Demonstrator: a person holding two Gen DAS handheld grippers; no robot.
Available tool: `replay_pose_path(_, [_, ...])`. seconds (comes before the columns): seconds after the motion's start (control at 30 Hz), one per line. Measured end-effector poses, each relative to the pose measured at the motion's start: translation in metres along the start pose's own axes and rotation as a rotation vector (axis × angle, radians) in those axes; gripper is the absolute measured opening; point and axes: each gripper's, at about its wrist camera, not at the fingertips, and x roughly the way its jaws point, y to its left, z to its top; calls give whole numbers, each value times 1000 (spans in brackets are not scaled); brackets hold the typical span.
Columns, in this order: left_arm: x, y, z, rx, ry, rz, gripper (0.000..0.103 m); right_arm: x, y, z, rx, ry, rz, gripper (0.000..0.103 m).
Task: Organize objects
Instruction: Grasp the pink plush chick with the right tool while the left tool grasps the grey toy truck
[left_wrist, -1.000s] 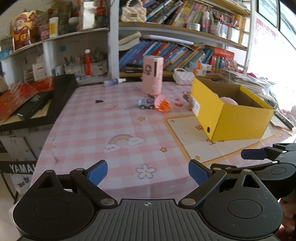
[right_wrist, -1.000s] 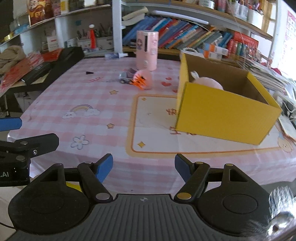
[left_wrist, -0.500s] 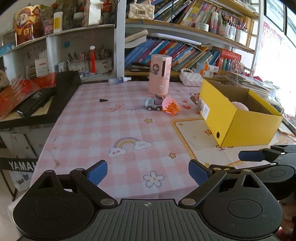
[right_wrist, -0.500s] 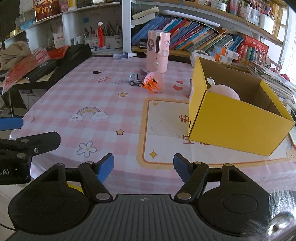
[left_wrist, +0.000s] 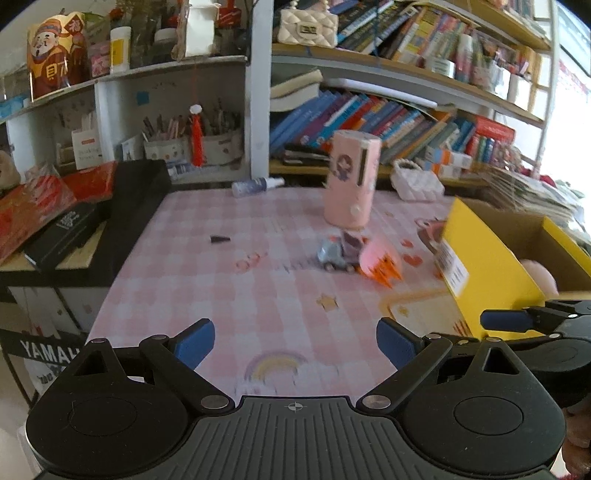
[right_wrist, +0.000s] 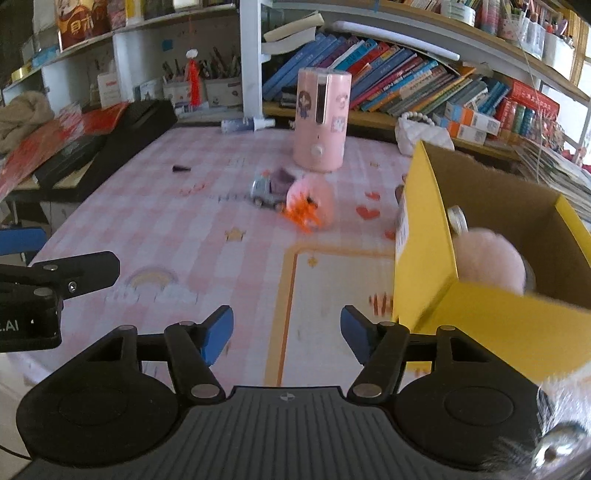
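Right wrist view: the toy truck (right_wrist: 267, 190) lies mid-desk (right_wrist: 155, 221), long axis crosswise, cab leftward, touching the pink-orange clip (right_wrist: 310, 206) before the pink cylinder (right_wrist: 322, 120). My right hand-held gripper (right_wrist: 287, 338) has been narrowing, empty; my left hand-held gripper (left_wrist: 295, 345) is spread. Bookshelves (right_wrist: 406, 85) stand behind.

I carried both grippers forward over the table toward the toy car (left_wrist: 334, 254), and the right gripper (right_wrist: 287, 332), holding nothing, had just been narrowing its jaws.

Pink checked table (right_wrist: 207, 236); yellow box (right_wrist: 421, 258), toy truck (right_wrist: 267, 190), pink cylinder (right_wrist: 321, 122)
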Motion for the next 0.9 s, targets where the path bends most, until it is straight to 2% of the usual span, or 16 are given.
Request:
replay_pose_path(0.17, [21,3,20,-11,-11,27,96,22,-11,37,48,-33,17,62])
replay_pose_path(0.3, [39,3,29,-10,-2,46,96,47,-21,65,104,-23,29,62])
replay_pose_path(0.5, [65,3,36,-16,36,62,96,98,-38,97,214,69,40,63])
replay_pose_path(0.67, [82,1,39,-10,65,69,96,137,-42,111,210,130,32,64])
replay_pose_path(0.9, [100,-1,43,-12,92,73,96,176,-46,113,211,208,36,64])
